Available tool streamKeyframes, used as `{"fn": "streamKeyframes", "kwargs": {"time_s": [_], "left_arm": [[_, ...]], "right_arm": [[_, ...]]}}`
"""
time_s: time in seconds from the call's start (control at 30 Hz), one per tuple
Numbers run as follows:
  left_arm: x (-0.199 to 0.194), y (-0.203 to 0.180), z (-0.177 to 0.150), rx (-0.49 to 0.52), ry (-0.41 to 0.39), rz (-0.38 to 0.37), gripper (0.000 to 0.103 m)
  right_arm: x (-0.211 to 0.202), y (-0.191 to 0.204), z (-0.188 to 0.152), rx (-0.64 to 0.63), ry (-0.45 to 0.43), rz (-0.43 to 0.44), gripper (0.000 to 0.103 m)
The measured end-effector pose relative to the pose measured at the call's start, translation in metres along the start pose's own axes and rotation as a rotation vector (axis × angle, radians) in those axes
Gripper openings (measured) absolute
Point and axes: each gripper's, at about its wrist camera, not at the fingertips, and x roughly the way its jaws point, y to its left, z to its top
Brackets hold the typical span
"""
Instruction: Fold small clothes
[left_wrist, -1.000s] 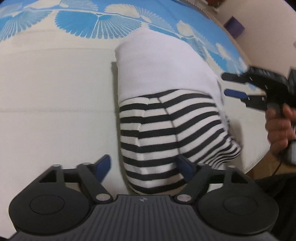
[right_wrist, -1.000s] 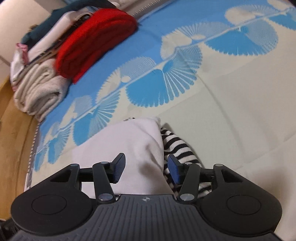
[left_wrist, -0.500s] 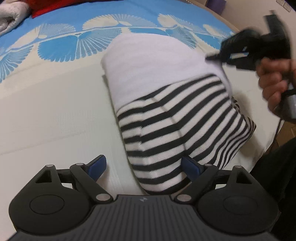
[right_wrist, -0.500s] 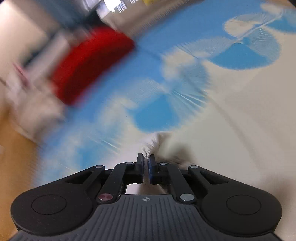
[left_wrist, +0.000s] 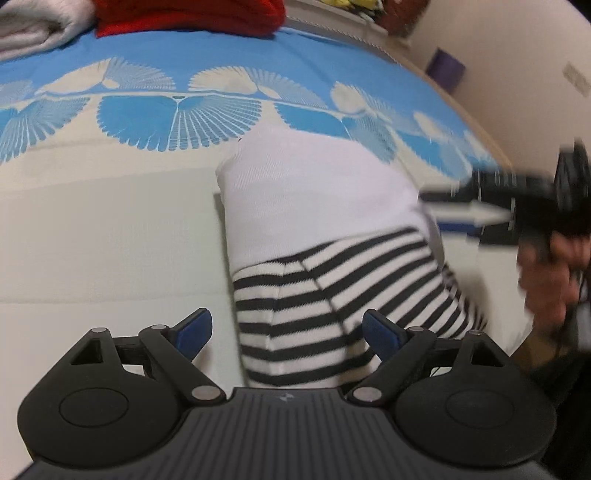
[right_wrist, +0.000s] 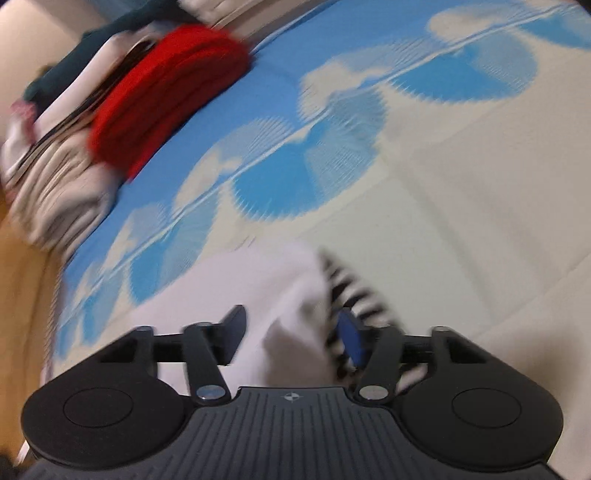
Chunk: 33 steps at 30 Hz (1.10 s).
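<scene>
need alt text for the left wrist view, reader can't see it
A folded white and black-striped garment lies on a cream and blue patterned bedspread, between the open fingers of the left gripper. The blurred right gripper, hand-held, is at the garment's right edge; red folded cloth sits behind.

White garment (left_wrist: 314, 199) with a black-and-white striped part (left_wrist: 332, 295).
Cream bedspread (left_wrist: 110, 229), blue fan motifs; red folded cloth (right_wrist: 166, 92).
</scene>
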Motion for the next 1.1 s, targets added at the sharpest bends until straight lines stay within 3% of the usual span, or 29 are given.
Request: {"fn": "streamKeyframes", "kwargs": {"time_s": [0.07,0.17,0.23,0.27,0.3,0.43,0.5,0.57,0.63,0.73,0.83,0.9,0.97,1.03,1.1], "left_arm": [[0.003,0.0,0.0,-0.026,-0.003,-0.009,0.092],[0.007,-0.003,0.002,-0.044,-0.011,0.0,0.092],[0.009,-0.004,0.003,-0.055,-0.018,0.003,0.092],[0.011,-0.004,0.003,-0.064,-0.021,0.002,0.092],[0.012,-0.004,0.003,-0.072,-0.023,-0.001,0.092],[0.021,-0.007,0.002,-0.062,0.026,-0.01,0.092],[0.032,-0.011,-0.003,-0.013,0.093,0.008,0.092],[0.038,-0.014,-0.007,0.029,0.118,0.034,0.092],[0.036,-0.014,-0.004,0.035,0.115,0.04,0.092],[0.032,-0.006,0.0,-0.024,0.112,0.017,0.092],[0.021,0.003,0.01,-0.098,0.029,-0.003,0.092],[0.021,0.012,0.019,-0.154,-0.014,-0.007,0.092],[0.027,0.025,0.025,-0.238,-0.026,-0.023,0.092],[0.04,0.036,0.028,-0.315,-0.014,-0.039,0.092],[0.055,0.043,0.03,-0.365,0.01,-0.062,0.092]], "right_arm": [[0.008,0.002,-0.006,-0.038,0.064,0.017,0.059],[0.019,0.003,-0.016,-0.111,0.127,-0.055,0.058],[0.017,0.003,-0.022,-0.13,0.159,-0.043,0.048],[0.014,0.003,-0.024,-0.142,0.161,-0.023,0.031],[0.013,0.004,-0.024,-0.157,0.154,-0.005,0.003],[-0.008,0.007,-0.017,-0.205,0.026,0.023,0.002],[-0.007,-0.004,-0.014,-0.171,0.024,-0.052,0.0],[0.005,-0.006,-0.019,-0.204,0.077,-0.192,0.0],[0.015,-0.006,-0.023,-0.209,0.132,-0.202,0.0],[0.015,0.003,-0.021,-0.236,0.107,-0.198,0.001],[0.011,0.003,-0.016,-0.227,0.081,-0.198,0.004],[0.003,0.002,-0.011,-0.206,0.024,-0.199,0.024],[-0.002,-0.004,-0.01,-0.179,-0.02,-0.174,0.036],[0.005,-0.007,-0.009,-0.168,-0.001,-0.167,0.041],[0.016,-0.009,-0.009,-0.151,0.043,-0.183,0.055]]}}
